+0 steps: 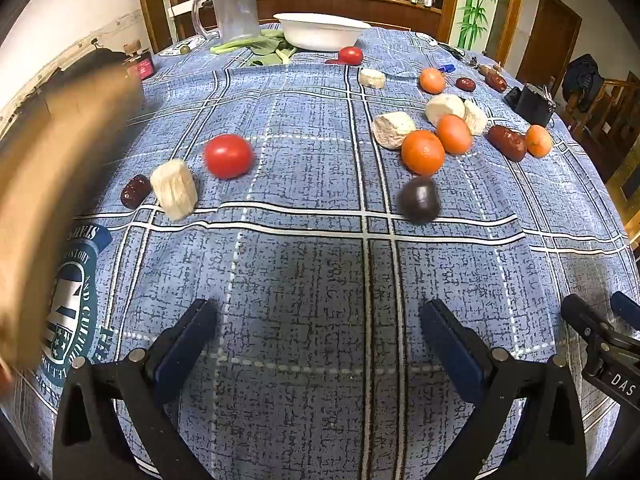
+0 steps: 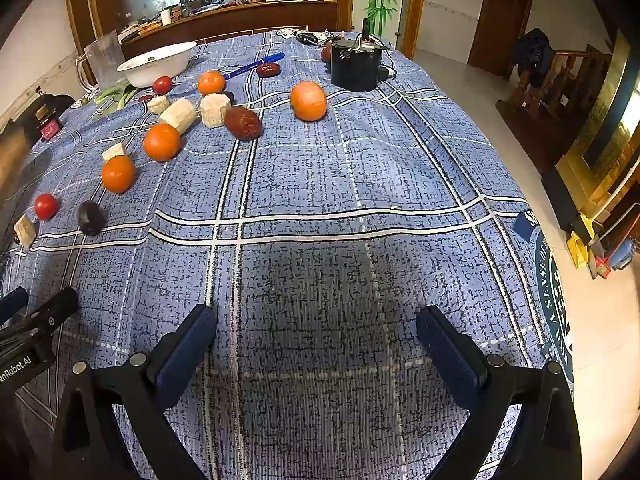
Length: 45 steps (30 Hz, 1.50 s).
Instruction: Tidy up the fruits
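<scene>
Fruits lie scattered on a blue checked tablecloth (image 1: 304, 280). In the left wrist view a red tomato (image 1: 228, 156) sits left of centre, with a pale cut chunk (image 1: 175, 190) and a dark red date (image 1: 135, 191) beside it. A blurred dark plum (image 1: 419, 200) lies right of centre below an orange (image 1: 423, 152). My left gripper (image 1: 318, 336) is open over bare cloth. In the right wrist view an orange (image 2: 308, 101) lies far ahead and a large date (image 2: 243, 123) to its left. My right gripper (image 2: 316, 340) is open, nothing between its fingers.
A white bowl (image 1: 322, 30) and a clear jug (image 1: 234, 8) stand at the far edge with green leaves (image 1: 260, 49). A black pot (image 2: 355, 64) and a blue pen (image 2: 253, 66) lie far right. A blurred brown board (image 1: 48, 184) crosses the left side.
</scene>
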Available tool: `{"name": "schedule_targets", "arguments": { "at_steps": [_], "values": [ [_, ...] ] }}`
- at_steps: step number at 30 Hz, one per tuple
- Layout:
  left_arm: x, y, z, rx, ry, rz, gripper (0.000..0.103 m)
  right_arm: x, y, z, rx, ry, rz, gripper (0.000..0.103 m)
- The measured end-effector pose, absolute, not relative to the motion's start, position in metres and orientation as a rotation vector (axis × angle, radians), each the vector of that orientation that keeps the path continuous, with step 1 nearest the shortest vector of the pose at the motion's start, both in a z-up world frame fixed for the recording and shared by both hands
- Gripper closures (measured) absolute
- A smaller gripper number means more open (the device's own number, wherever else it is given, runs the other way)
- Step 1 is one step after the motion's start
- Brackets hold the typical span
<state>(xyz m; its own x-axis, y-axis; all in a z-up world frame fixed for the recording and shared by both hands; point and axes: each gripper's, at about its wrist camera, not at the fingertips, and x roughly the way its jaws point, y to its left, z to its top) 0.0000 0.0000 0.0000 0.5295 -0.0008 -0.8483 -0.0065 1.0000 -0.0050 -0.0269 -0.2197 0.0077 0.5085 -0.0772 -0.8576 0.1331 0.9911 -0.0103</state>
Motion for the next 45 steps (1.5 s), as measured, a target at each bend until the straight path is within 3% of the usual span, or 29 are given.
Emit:
{"name": "schedule_targets", "arguments": {
  "at_steps": [25, 34, 45],
  "values": [
    [0.000, 0.010, 0.006, -0.016, 1.038, 0.043, 0.000, -0.020, -0.213, 0.011, 0.072, 1.054, -0.148, 0.001],
    [-0.029, 0.060, 0.066, -0.095, 0.978, 0.067, 0.000, -0.026, -0.152, 0.092, 0.027, 0.956, 0.037, 0.000],
    [-0.048, 0.125, 0.092, -0.143, 0.902, 0.108, 0.000, -0.059, -0.103, 0.118, -0.005, 0.836, 0.058, 0.000]
  ]
}}
